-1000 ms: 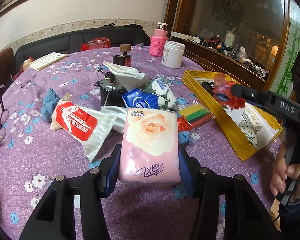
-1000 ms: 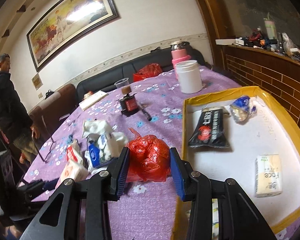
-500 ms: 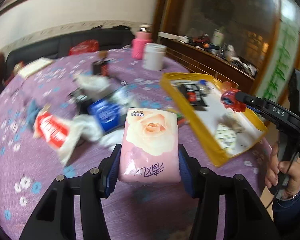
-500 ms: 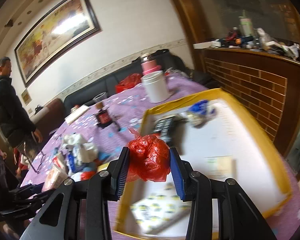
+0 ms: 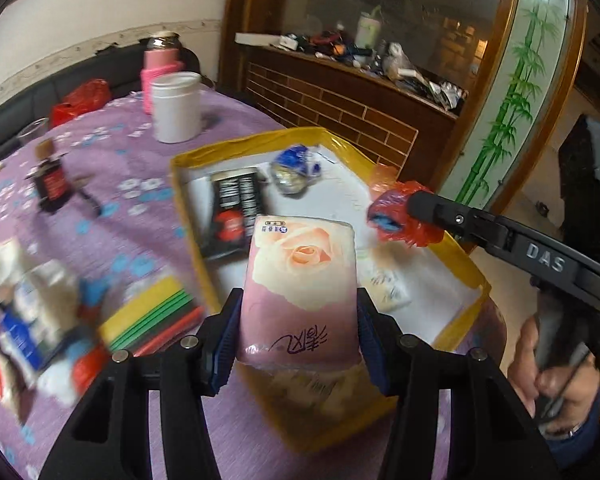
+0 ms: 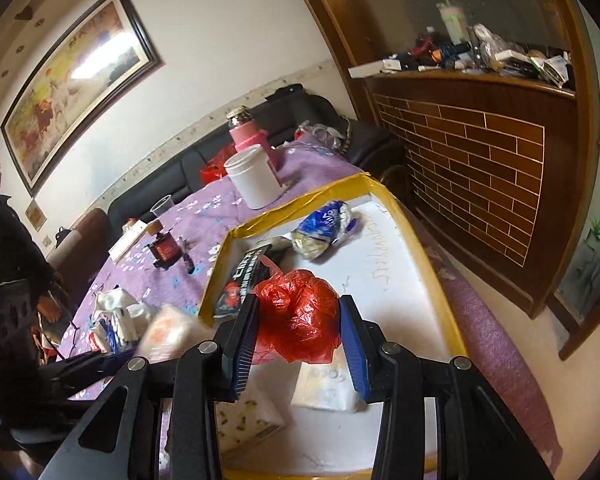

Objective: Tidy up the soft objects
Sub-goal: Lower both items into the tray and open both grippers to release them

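Observation:
My left gripper (image 5: pixel 296 336) is shut on a pink tissue pack with a rose print (image 5: pixel 300 280) and holds it above the near edge of the yellow-rimmed tray (image 5: pixel 188 216). My right gripper (image 6: pixel 298 340) is shut on a crumpled red plastic bag (image 6: pixel 300 316) and holds it over the tray's white floor (image 6: pixel 388 280); the bag also shows in the left wrist view (image 5: pixel 400 220). In the tray lie a black packet (image 6: pixel 248 276), a blue-and-white pack (image 6: pixel 324 228) and white tissue packs (image 6: pixel 328 388).
Loose soft packs and a blue pack (image 5: pixel 24 320) lie in a pile on the purple flowered tablecloth (image 5: pixel 132 168) left of the tray, with a yellow-green-red bundle (image 5: pixel 152 316). A white jar (image 5: pixel 176 106), a pink flask (image 5: pixel 160 64) and a small dark bottle (image 5: pixel 52 184) stand behind. A man (image 6: pixel 0 216) stands at the far left.
Both grippers have swung right from the pile to above the tray, each still holding its load. The red bag is now over the tray's floor.

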Tool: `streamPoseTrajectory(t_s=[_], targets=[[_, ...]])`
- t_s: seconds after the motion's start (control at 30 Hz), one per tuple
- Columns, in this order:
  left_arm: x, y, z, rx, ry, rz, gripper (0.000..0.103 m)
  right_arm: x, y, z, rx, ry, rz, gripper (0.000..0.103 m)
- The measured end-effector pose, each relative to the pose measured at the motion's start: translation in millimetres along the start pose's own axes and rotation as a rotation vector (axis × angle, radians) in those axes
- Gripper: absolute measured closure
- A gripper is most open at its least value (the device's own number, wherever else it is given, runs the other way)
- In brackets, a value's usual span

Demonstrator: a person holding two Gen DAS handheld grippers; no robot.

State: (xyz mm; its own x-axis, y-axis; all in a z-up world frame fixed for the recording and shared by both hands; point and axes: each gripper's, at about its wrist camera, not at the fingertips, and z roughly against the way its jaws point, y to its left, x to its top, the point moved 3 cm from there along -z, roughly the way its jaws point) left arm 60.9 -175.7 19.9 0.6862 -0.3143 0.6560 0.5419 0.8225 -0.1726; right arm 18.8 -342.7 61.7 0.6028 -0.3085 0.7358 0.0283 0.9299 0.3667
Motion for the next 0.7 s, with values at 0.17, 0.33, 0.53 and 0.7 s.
streamPoseTrajectory(t_s=[0.17,0.33,0.53,0.7], targets=[[12,-14,-37,0.001,0.044,-0.010,0.051,28,-3,-20,-0.069,0.035,0.020,0.060],[7,-2,-52,-0.034,0.067,0.026,0.051,40,-2,-55,-0.125,0.112,0.051,0.060],[2,8,-54,-0.035,0.067,0.035,0.051,40,4,-91,-0.176,0.186,0.099,0.060],[1,15,-59,-0.038,0.080,0.054,0.051,31,-1,-117,-0.196,0.239,0.092,0.060]])
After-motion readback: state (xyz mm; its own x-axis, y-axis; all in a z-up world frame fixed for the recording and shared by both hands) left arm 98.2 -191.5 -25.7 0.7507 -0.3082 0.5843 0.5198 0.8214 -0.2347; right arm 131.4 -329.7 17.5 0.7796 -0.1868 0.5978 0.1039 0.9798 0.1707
